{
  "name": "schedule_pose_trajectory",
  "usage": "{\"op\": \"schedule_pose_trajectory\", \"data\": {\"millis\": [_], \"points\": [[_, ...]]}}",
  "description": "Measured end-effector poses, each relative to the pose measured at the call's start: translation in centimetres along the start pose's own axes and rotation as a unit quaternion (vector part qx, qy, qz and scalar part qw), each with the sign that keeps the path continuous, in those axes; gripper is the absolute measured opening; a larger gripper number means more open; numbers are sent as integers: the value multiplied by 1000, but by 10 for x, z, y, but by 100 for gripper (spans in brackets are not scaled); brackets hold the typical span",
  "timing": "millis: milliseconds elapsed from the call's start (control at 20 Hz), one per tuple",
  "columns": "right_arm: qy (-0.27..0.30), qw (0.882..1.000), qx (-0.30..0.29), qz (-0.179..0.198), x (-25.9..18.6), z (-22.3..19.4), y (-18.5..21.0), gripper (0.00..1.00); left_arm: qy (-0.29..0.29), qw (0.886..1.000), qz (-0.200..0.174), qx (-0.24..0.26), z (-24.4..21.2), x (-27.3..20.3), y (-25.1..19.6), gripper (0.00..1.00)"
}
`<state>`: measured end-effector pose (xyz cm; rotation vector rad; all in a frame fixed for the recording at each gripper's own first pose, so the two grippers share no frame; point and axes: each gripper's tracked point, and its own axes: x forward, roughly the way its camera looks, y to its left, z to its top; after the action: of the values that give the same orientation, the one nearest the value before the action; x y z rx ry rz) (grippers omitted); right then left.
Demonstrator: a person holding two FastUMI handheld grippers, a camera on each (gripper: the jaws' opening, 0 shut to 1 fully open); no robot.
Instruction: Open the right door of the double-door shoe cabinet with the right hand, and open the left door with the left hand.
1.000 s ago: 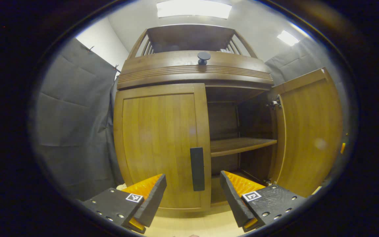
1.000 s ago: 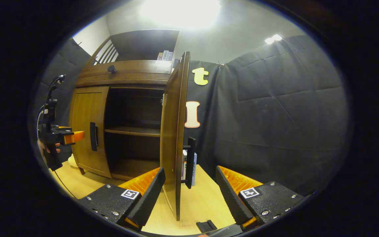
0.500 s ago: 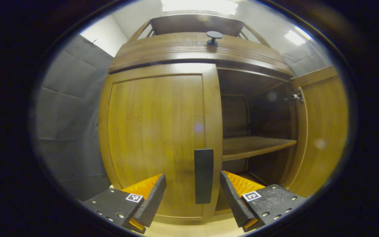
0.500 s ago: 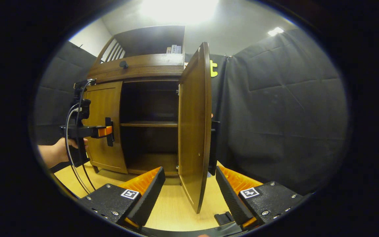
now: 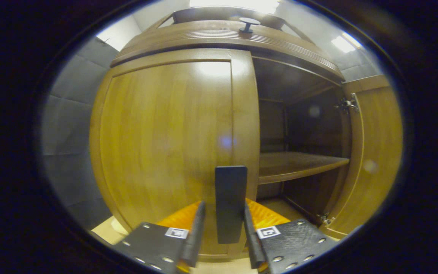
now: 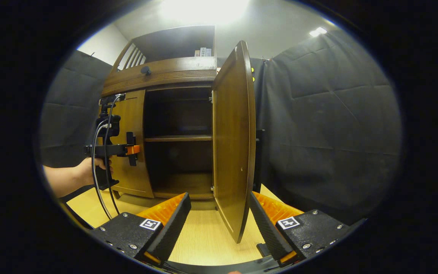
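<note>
A: In the left gripper view, what stands around the shoe cabinet (image 5: 219,38)?

B: Its left door (image 5: 165,144) is closed, its right door (image 5: 375,152) swung wide. The left tongs (image 5: 221,228) straddle the left door's black handle (image 5: 230,201), jaws close beside it; actual contact I cannot tell.

A: And the right gripper view?

B: The right tongs (image 6: 219,220) are released, the right door's free edge between them. The left tongs (image 6: 131,149) sit at the left door's handle.

The pale wooden floor (image 6: 203,243) carries the shoe cabinet (image 6: 158,78), standing at twelve o'clock in the right gripper view, its inner shelf (image 5: 299,165) bare.
</note>
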<state>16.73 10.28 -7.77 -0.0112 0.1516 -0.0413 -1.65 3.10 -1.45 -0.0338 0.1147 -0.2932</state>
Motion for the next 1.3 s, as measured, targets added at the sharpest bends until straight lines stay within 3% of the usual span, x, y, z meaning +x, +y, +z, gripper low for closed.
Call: {"op": "schedule_pose_trajectory", "data": {"millis": [150,300,350,500,600,700,750,850,1100,1150,1300], "points": [[-1,1000,3,6,-1,1,7,95,5,1000,5,8,-3,11,0,28],[-6,1000,8,12,-6,3,14,95,12,1000,7,5,-2,8,1,24],[-7,1000,9,14,-8,3,16,95,14,1000,4,3,0,6,2,15],[-5,1000,8,18,-10,1,20,95,14,1000,-5,-1,7,4,-1,24],[-4,1000,10,22,-11,0,24,95,13,1000,-8,0,12,-1,-1,14],[-6,1000,11,24,-11,1,25,95,13,1000,-11,-3,18,-3,-3,24],[-7,1000,11,26,-12,2,27,95,13,1000,-12,-3,21,-5,-2,24],[-7,999,11,32,-18,4,35,95,14,1000,-15,-3,26,-4,-5,14],[-9,999,6,49,-24,5,52,95,15,1000,-18,-7,35,-13,-3,14],[-10,999,4,52,-26,5,54,95,16,1000,-17,-9,38,-13,-3,24],[-11,998,3,62,-28,7,62,95,17,1000,-14,-13,47,-13,0,24]]}}
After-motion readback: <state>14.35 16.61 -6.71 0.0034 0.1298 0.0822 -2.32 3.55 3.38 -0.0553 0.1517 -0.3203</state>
